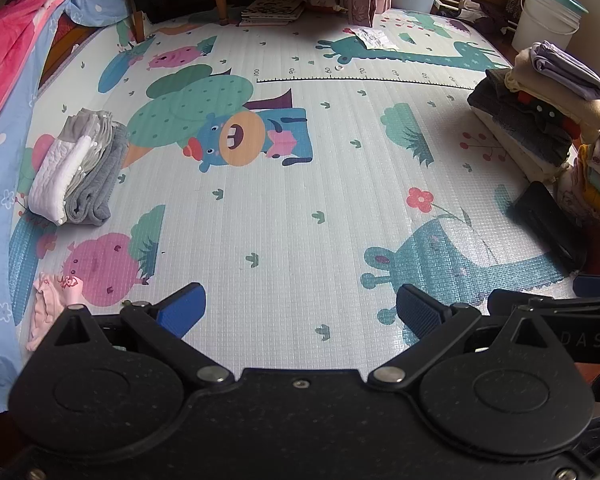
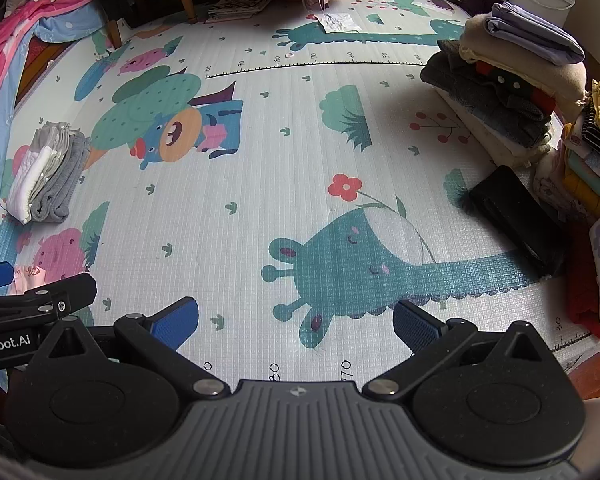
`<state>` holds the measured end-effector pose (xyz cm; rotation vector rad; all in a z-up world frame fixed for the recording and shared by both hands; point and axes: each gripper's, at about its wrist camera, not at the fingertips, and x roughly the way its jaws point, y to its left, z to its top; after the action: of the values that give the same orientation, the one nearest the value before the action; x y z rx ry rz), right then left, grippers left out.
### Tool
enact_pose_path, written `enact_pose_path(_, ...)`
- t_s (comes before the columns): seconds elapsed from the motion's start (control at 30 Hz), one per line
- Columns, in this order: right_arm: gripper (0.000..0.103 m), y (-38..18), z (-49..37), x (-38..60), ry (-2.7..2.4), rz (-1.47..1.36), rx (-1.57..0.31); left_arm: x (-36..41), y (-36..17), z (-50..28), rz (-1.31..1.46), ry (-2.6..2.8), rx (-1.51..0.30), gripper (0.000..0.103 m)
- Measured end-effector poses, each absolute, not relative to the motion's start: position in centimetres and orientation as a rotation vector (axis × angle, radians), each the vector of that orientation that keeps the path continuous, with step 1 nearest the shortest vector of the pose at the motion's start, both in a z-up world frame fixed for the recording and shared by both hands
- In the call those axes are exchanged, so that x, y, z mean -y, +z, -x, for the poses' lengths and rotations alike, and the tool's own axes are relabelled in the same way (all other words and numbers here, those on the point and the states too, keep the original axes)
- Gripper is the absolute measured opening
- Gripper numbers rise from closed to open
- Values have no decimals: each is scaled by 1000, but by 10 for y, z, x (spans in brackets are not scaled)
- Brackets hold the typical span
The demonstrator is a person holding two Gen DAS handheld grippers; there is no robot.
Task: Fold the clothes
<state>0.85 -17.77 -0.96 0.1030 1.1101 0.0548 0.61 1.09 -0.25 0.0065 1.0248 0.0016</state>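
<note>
My left gripper point(image 1: 300, 312) and right gripper point(image 2: 296, 320) gaped wide, empty, over the play mat point(image 2: 260, 184), folded clothes point(image 1: 76, 176) at frame left.

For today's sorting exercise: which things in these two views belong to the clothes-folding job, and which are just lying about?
Belongs to the job:
folded grey and white stack
tall clothes pile
pink garment
left gripper, open
right gripper, open

Lying about:
white bucket
books
paper
black case
</note>
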Motion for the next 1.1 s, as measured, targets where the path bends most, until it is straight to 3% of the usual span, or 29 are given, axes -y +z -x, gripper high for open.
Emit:
enact_pose_path(0.7, 103, -22, -11, 177, 69, -52, -1131, -1, -14, -9, -22, -20, -1096, 103)
enact_pose_path(1.1, 103, 13, -21, 237, 34, -146, -1078, 45, 29, -47, -38, -188, -1051, 103)
